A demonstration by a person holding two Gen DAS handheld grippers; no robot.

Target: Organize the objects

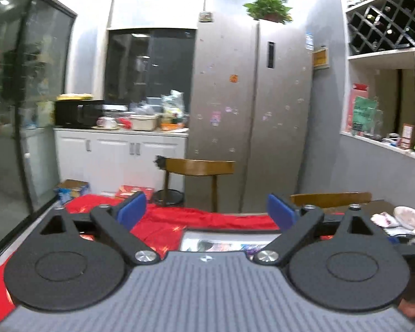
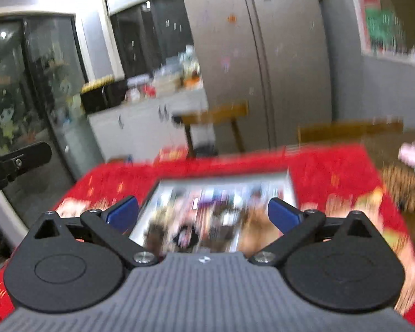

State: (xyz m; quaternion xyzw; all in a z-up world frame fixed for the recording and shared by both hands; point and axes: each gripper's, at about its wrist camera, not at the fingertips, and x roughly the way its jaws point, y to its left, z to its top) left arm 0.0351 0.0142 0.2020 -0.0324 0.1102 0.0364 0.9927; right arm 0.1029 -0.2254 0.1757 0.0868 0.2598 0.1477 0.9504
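Both grippers spread wide, nothing between the pads. My left gripper [image 1: 206,212] points over the far edge of the red cloth [image 1: 179,221] on the worktop [image 1: 379,207]; the picture tray [image 1: 227,239] lies just below and ahead of it, mostly hidden by the gripper body. My right gripper [image 2: 203,213] hangs above the same picture tray [image 2: 215,210], which sits on the red cloth [image 2: 332,171] directly under the open fingers, not touched. Contents blurred, cannot tell what they are. Wooden chair [image 1: 199,167] and steel fridge [image 1: 251,110] stand beyond. White crumpled items [image 1: 409,217] lie at the worktop's right.
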